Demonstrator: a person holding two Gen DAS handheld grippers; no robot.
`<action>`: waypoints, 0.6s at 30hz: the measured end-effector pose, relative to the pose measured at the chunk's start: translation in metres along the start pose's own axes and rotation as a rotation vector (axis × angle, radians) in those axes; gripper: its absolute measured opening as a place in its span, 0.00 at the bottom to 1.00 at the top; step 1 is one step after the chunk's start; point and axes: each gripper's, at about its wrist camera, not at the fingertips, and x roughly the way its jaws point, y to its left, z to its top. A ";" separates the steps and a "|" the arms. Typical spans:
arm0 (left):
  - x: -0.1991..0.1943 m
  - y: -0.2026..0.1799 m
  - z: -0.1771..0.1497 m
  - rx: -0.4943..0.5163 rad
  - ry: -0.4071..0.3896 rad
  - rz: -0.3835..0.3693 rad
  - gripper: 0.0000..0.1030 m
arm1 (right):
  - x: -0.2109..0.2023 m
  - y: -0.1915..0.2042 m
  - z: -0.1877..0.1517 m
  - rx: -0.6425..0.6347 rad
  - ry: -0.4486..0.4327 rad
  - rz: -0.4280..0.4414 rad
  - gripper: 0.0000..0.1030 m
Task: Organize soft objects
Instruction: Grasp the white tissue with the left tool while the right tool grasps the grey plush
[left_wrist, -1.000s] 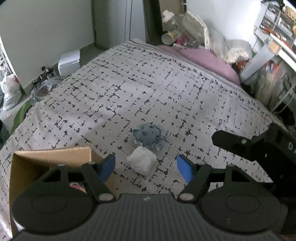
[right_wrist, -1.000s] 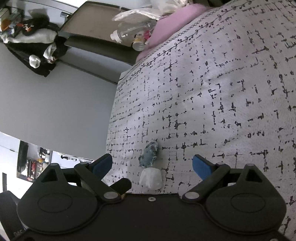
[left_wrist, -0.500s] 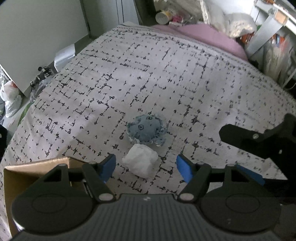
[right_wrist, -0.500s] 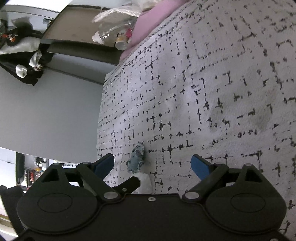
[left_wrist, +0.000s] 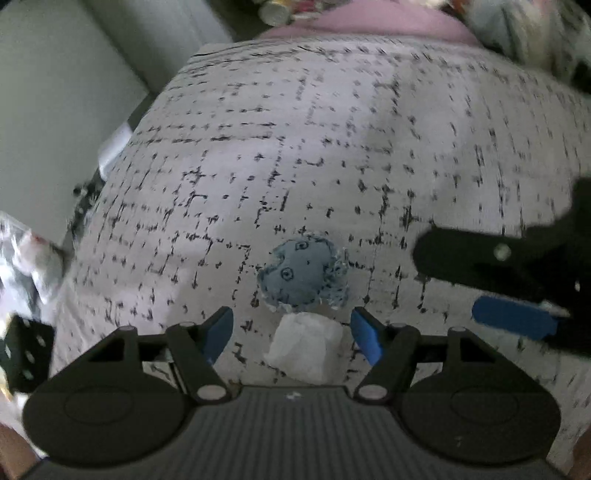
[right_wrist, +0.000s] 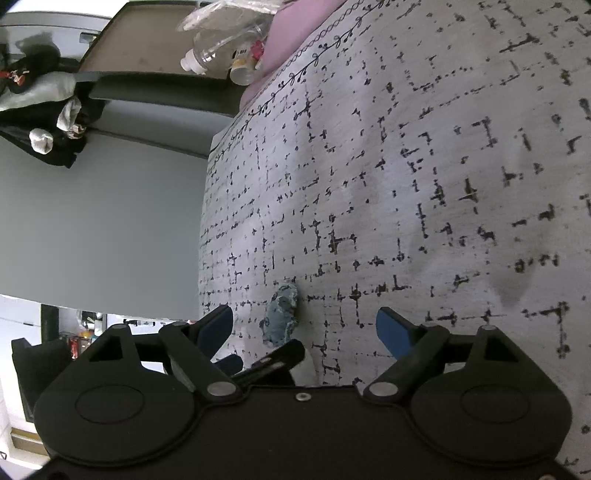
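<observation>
Bedspread (left_wrist: 332, 140): white with a black dashed grid, filling most of both views; a pink pillow (left_wrist: 369, 18) lies at its far edge, toward 12 o'clock in the left wrist view. Soft and slightly dimpled, it gives under any press.

Right gripper (right_wrist: 304, 326): black body, blue pads. Its jaws have just been closing a little, yet they stand well apart with only bare cloth between them. In the left wrist view it enters from 3 o'clock.

Left gripper (left_wrist: 291, 334): same make, pointing steeply down at the bed. Jaws parted and empty; the white wad sits between the pads, which do not appear to press on it.

Blue plush toy (left_wrist: 304, 275): round, frayed edge, stitched eyes, lying flat on the bedspread just past the wad toward 12 o'clock in the left wrist view. In the right wrist view it shows at about 7 o'clock, edge-on.

White wad (left_wrist: 304, 345): crumpled soft lump, tissue or cloth, material unclear, touching or nearly touching the toy.

Risks, as judged:
- The wad compresses easily; a shallow closure may slip off it, a deep one may pinch the bedspread.
- The toy lies so close that the pads may catch its fringe and drag it.
- The two grippers converge on one spot and may collide.
</observation>
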 end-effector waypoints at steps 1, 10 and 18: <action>0.002 0.000 0.001 0.013 0.010 -0.008 0.68 | 0.002 0.000 0.000 -0.003 0.004 0.002 0.82; 0.021 0.009 0.004 0.024 0.086 -0.089 0.38 | 0.026 0.004 0.003 -0.030 0.050 0.014 0.68; 0.009 0.022 0.011 0.024 0.063 -0.129 0.38 | 0.043 0.006 0.004 -0.021 0.079 0.041 0.62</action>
